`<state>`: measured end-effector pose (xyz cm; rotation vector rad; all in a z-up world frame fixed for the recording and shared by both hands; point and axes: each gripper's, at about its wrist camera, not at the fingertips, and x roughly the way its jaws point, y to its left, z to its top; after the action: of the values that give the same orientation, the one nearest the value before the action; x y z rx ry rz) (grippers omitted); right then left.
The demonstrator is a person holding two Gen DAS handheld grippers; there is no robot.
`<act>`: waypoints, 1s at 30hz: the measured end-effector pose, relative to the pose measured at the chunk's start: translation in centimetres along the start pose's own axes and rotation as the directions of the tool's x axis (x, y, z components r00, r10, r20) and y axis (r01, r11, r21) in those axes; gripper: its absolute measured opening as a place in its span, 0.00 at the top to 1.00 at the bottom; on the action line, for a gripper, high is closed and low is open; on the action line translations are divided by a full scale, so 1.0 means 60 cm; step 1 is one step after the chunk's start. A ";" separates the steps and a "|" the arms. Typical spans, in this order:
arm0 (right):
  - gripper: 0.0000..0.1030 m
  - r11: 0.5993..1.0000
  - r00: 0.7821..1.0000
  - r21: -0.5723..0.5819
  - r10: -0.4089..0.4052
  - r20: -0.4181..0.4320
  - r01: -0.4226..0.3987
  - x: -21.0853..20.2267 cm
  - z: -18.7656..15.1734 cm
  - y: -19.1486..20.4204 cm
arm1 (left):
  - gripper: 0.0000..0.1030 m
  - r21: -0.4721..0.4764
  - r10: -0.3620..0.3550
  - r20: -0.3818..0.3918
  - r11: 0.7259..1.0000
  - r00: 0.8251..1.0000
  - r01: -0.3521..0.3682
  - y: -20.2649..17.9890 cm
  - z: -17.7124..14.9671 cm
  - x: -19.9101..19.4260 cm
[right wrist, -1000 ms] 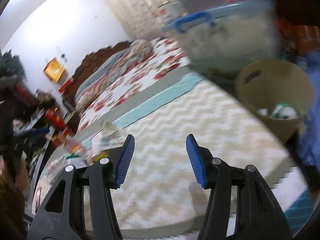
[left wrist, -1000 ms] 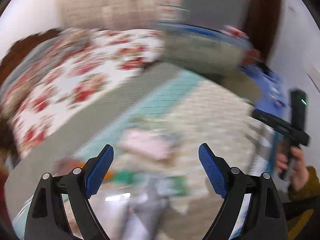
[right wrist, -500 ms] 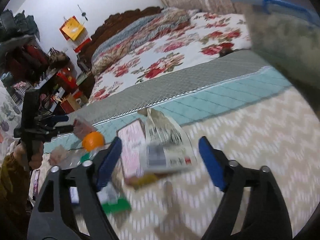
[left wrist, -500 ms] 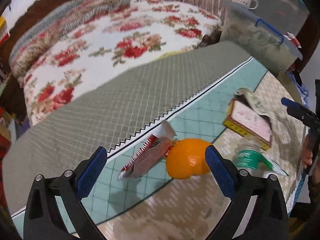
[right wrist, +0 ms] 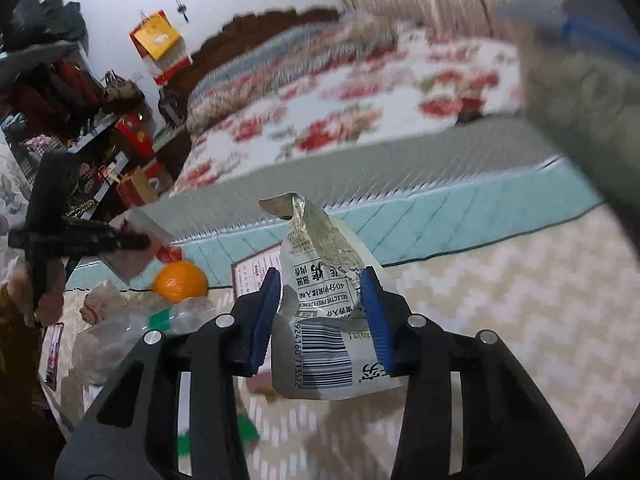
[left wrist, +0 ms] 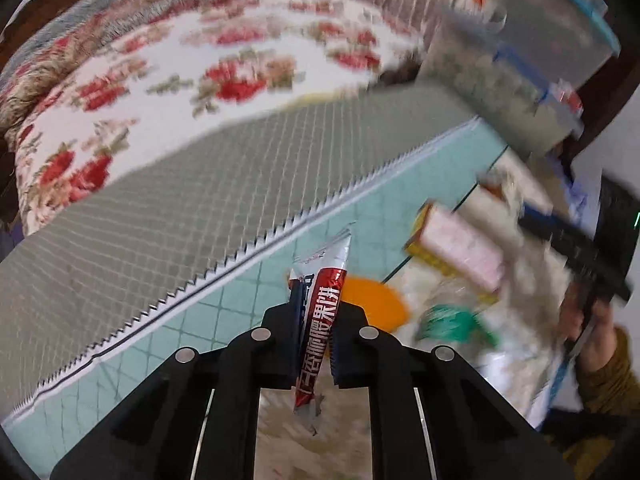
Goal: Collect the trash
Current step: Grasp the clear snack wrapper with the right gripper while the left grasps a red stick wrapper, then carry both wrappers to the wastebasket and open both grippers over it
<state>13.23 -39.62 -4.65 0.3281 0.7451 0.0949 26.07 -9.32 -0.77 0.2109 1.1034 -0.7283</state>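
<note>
Left gripper [left wrist: 316,334]: I am pinching a slim, glossy red wrapper [left wrist: 320,320] flat between my closed fingers; its torn silver end is sticking up, its lower end is hanging below.
Right gripper [right wrist: 322,312]: I am clamping a crinkled white foil pouch [right wrist: 320,320] with a barcode, its ragged torn top standing upright.
Surface: both are hanging above a bed cover, a cream zigzag-weave panel [right wrist: 520,320] bordered by a teal quilted band [left wrist: 224,320], then grey mesh with a sawtooth edge.
Leftovers: a smooth round orange [right wrist: 181,282], a flat pink box [left wrist: 460,248] and a crumpled clear bottle with a green label [right wrist: 172,316] are lying near the teal band.
Room: the cream panel is lying open toward its right edge.
</note>
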 end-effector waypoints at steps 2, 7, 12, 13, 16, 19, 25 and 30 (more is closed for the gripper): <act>0.57 1.000 0.999 0.018 0.014 0.038 -0.015 -0.041 -0.012 -0.007 | 0.91 -0.026 -0.040 0.073 0.999 0.996 0.042 -0.016 0.004 -0.048; 0.57 0.999 0.997 0.049 -0.007 0.078 0.003 -0.123 -0.074 -0.034 | 0.91 0.070 -0.180 0.168 0.983 0.969 0.170 -0.139 -0.017 -0.115; 0.57 0.983 0.981 -0.012 -0.184 0.067 0.185 -0.181 -0.167 -0.053 | 0.91 0.129 -0.307 0.071 0.946 0.949 0.297 -0.296 -0.070 -0.052; 0.57 0.976 0.975 -0.027 -0.212 0.067 0.215 -0.189 -0.180 -0.052 | 0.91 0.128 -0.321 0.053 0.941 0.945 0.313 -0.315 -0.078 -0.037; 0.49 0.954 0.956 -0.065 -0.289 0.053 0.292 -0.202 -0.217 -0.057 | 0.91 0.139 -0.305 -0.007 0.943 0.952 0.303 -0.393 -0.110 0.028; 0.21 0.979 0.977 0.004 -0.204 0.055 0.204 -0.230 -0.243 -0.089 | 0.91 0.092 -0.323 -0.088 0.939 0.942 0.331 -0.427 -0.126 0.087; 0.45 0.957 0.994 0.289 -0.037 0.103 0.006 -0.292 -0.261 -0.197 | 0.91 0.036 -0.368 -0.160 0.925 0.916 0.378 -0.440 -0.135 0.138; 0.55 0.924 0.998 0.380 0.026 0.052 -0.044 -0.262 -0.259 -0.268 | 0.91 0.028 -0.390 -0.183 0.915 0.902 0.402 -0.460 -0.129 0.154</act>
<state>-9.33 -53.94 -10.35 0.7137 0.7105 -0.0261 5.33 -30.20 -7.04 0.1053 1.3088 -1.1288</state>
